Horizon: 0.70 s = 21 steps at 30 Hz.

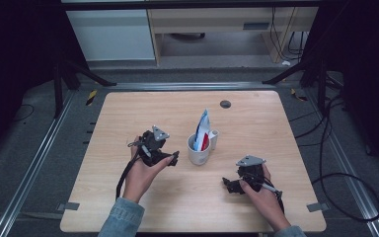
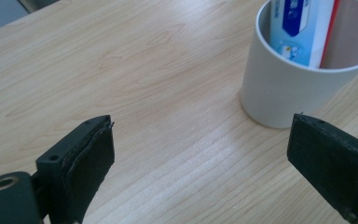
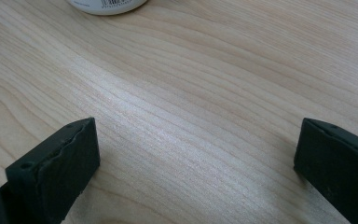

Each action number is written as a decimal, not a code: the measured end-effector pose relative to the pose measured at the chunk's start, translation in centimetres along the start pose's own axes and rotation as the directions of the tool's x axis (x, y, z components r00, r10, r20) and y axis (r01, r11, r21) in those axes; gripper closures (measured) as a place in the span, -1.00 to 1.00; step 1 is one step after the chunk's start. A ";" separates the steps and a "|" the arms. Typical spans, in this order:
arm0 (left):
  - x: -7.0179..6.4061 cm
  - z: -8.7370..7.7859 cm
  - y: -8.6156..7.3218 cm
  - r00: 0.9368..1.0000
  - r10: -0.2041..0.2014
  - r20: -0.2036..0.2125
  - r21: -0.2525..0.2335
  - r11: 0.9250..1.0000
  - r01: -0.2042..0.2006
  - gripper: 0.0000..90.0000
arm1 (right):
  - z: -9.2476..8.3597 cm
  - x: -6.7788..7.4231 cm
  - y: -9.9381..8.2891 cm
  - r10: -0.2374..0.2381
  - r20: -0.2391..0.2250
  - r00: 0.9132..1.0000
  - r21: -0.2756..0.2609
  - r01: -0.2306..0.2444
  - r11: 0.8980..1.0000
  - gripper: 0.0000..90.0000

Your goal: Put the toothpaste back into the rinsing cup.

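While both arms rest low on the wooden table (image 1: 128, 113), a white mug (image 1: 199, 150) sits near the middle with a blue-and-white tube (image 1: 203, 129) sticking up out of it. Left hand-held gripper (image 1: 172, 159) is just beside the mug, jaws spread wide with nothing between them. Right hand-held gripper (image 1: 229, 184) is nearer the front edge, also wide open and empty.

One white mug (image 1: 199, 150) stands on the counter (image 1: 128, 197) — a single one. Inside it, one blue-and-white tube (image 1: 203, 129). Two tongs — left (image 1: 172, 159) and right (image 1: 228, 184).
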State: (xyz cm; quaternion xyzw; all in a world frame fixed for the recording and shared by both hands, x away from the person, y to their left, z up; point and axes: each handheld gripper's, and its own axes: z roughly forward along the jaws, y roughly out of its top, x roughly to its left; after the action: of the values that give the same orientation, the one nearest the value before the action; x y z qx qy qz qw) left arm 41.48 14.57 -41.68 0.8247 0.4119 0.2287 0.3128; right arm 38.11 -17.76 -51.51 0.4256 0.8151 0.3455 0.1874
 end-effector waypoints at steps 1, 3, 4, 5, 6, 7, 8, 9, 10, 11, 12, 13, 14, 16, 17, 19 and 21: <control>0.1 0.1 -0.2 1.000 -0.003 -0.003 0.006 1.000 0.003 -0.85 | 0.0 0.0 0.0 0.000 0.000 1.000 0.000 0.000 1.000 -0.99; 0.3 0.2 -0.7 1.000 -0.003 -0.004 0.019 1.000 0.003 -0.85 | 0.0 0.0 0.0 0.003 -0.001 1.000 -0.001 -0.003 1.000 -0.99; 0.3 0.2 -0.7 1.000 -0.003 -0.004 0.019 1.000 0.003 -0.85 | 0.0 0.0 0.0 0.003 -0.001 1.000 -0.001 -0.003 1.000 -0.99; 0.5 0.3 -1.0 1.000 -0.008 -0.005 0.022 1.000 0.008 -0.85 | 0.0 0.0 0.0 0.001 0.000 1.000 0.000 -0.001 1.000 -0.99; 0.5 0.3 -1.2 1.000 -0.010 -0.005 0.024 1.000 0.010 -0.85 | 0.0 0.0 0.0 0.000 0.000 1.000 0.000 0.000 1.000 -0.99; 0.7 0.4 -1.6 1.000 -0.012 -0.001 0.026 1.000 0.012 -0.86 | 0.0 0.0 0.0 0.000 -0.001 1.000 -0.001 0.000 1.000 -0.99; 0.7 0.4 -1.6 1.000 -0.012 -0.001 0.026 1.000 0.012 -0.86 | 0.0 0.0 0.0 0.000 0.000 1.000 0.000 0.000 1.000 -0.99; 0.9 0.4 -1.9 1.000 -0.010 0.003 0.028 1.000 0.010 -0.86 | 0.0 0.0 0.0 0.000 0.000 1.000 0.000 0.000 1.000 -0.99; 0.9 0.4 -1.9 1.000 -0.010 0.003 0.028 1.000 0.010 -0.86 | 0.0 0.0 0.0 0.000 0.000 1.000 0.000 0.000 1.000 -0.99; 1.1 0.3 -2.2 1.000 -0.012 0.007 0.029 1.000 0.012 -0.86 | 0.0 0.0 0.0 0.001 0.000 1.000 0.000 -0.001 1.000 -0.99; 1.1 0.3 -2.2 1.000 -0.012 0.007 0.029 1.000 0.012 -0.86 | 0.0 0.0 0.0 0.001 0.000 1.000 0.000 -0.001 1.000 -0.99; 1.4 0.1 -2.6 1.000 -0.013 0.006 0.030 0.999 0.012 -0.86 | 0.0 0.0 0.0 0.001 0.000 1.000 0.000 -0.001 1.000 -0.99; 1.6 0.1 -2.8 1.000 -0.013 0.001 0.032 0.999 0.013 -0.86 | 0.0 0.0 0.0 0.000 0.000 1.000 0.000 0.000 1.000 -0.99; 1.7 0.0 -3.0 1.000 -0.017 0.003 0.033 0.999 0.016 -0.87 | 0.0 0.0 0.0 0.001 0.000 1.000 0.000 -0.001 1.000 -0.99; 2.0 0.0 -3.5 1.000 -0.023 0.002 0.037 0.999 0.023 -0.87 | 0.0 0.0 0.0 0.001 0.000 1.000 0.000 -0.001 1.000 -0.99; 2.3 0.0 -3.9 1.000 -0.023 0.002 0.044 0.999 0.023 -0.88 | 0.0 0.0 0.0 0.001 0.000 1.000 0.000 -0.001 1.000 -0.99; 2.6 0.0 -4.2 1.000 -0.024 0.004 0.047 0.999 0.024 -0.88 | 0.0 0.0 0.0 0.001 0.000 1.000 0.000 -0.001 1.000 -0.99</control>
State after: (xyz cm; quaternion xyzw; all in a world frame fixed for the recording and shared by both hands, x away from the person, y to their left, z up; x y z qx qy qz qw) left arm 40.64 18.66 -44.32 0.8275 0.4262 0.2134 0.2969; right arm 38.11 -17.76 -51.51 0.4258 0.8150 0.3457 0.1873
